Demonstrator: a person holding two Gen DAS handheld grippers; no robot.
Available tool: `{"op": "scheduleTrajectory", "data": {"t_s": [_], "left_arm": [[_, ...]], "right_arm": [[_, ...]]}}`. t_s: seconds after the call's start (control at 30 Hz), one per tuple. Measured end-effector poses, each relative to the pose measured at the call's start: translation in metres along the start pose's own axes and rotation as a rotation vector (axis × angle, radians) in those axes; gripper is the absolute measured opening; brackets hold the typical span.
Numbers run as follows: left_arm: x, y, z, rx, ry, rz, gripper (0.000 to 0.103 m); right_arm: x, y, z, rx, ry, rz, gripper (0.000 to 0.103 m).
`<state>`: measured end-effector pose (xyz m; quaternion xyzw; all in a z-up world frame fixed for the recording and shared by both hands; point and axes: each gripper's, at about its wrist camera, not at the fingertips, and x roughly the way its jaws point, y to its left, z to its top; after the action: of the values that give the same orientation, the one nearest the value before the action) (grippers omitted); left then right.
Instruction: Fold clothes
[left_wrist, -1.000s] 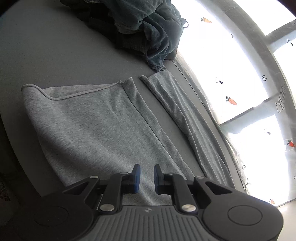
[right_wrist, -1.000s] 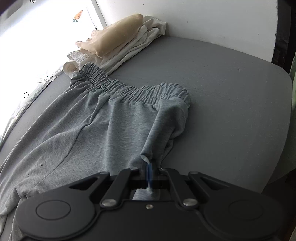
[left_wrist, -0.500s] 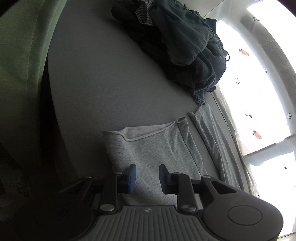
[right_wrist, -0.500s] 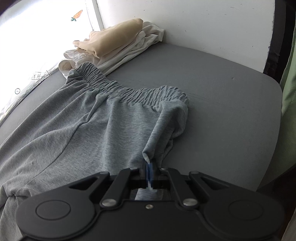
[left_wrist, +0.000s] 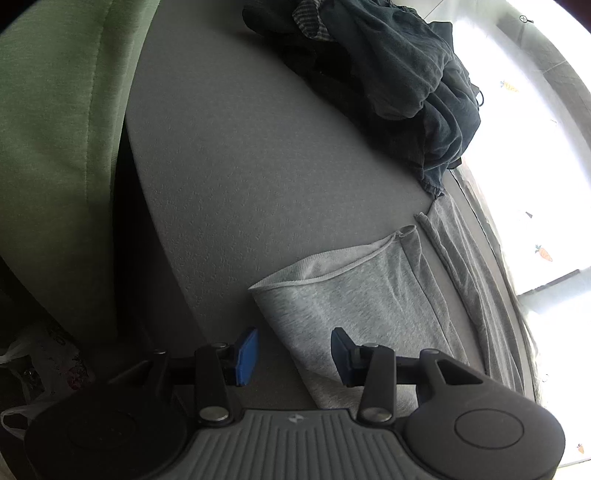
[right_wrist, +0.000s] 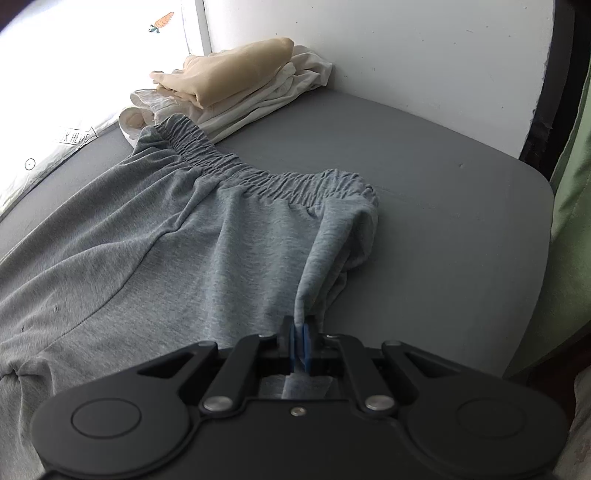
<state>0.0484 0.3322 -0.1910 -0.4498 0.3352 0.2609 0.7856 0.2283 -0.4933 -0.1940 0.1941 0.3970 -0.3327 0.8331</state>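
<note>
since a second ago the left hand-held gripper (left_wrist: 293, 356) has slid toward the trouser hems, so the near hem that lay far up the left-wrist view now sits just ahead of its fingertips, and a green fabric (left_wrist: 55, 140) has come into that view at left. its jaws have just been opening; they stand apart with nothing pinched, one blue pad over the bare table (left_wrist: 240, 166) and the other over the near leg's edge.

taking the grey sweatpants (right_wrist: 166, 240) as the landmark: they lie spread flat on the one grey, finely pebbled table, a single pair in soft heathered jersey. two legs show in the left-wrist view, the near one (left_wrist: 369, 295) wide with a ribbed, slightly gaping hem, the far one (left_wrist: 465, 266) a narrow creased strip beside it. their gathered elastic waistband (right_wrist: 258, 177) is ruched into small folds.

the right hand-held gripper (right_wrist: 300, 345) is clamped on a fold of the sweatpants at the near waist corner, drawing the cloth up into a ridge that runs back to the waistband.

beyond the waistband, touching it, is one stack of folded pale clothes (right_wrist: 236, 85), cream and beige, smooth, against a white wall. beyond the hems lies one crumpled heap of dark clothes (left_wrist: 388, 81), navy and blackish, deeply wrinkled. a bright window (left_wrist: 532, 147) with small carrot stickers runs along the sweatpants' far side.
</note>
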Motion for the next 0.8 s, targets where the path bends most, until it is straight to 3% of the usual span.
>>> {"op": "scheduleTrajectory", "data": {"t_s": [0.13,0.23,0.4,0.8], "left_arm": [[0.004,-0.004,0.001,0.020,0.000,0.005,0.041],[0.004,-0.013,0.002,0.072,-0.007,0.016,0.001],[-0.007,-0.028,0.012,0.089,-0.068,-0.003,0.001],[-0.035,-0.094,0.033,0.148,-0.230,-0.136,0.001]], "right_arm": [[-0.001,0.001,0.000,-0.016,-0.002,-0.004,0.006],[0.000,-0.006,0.005,0.016,0.021,0.020,0.007],[-0.008,-0.023,0.011,0.110,0.019,0.087,0.001],[-0.053,-0.055,0.046,0.375,-0.150,0.284,0.001]]}}
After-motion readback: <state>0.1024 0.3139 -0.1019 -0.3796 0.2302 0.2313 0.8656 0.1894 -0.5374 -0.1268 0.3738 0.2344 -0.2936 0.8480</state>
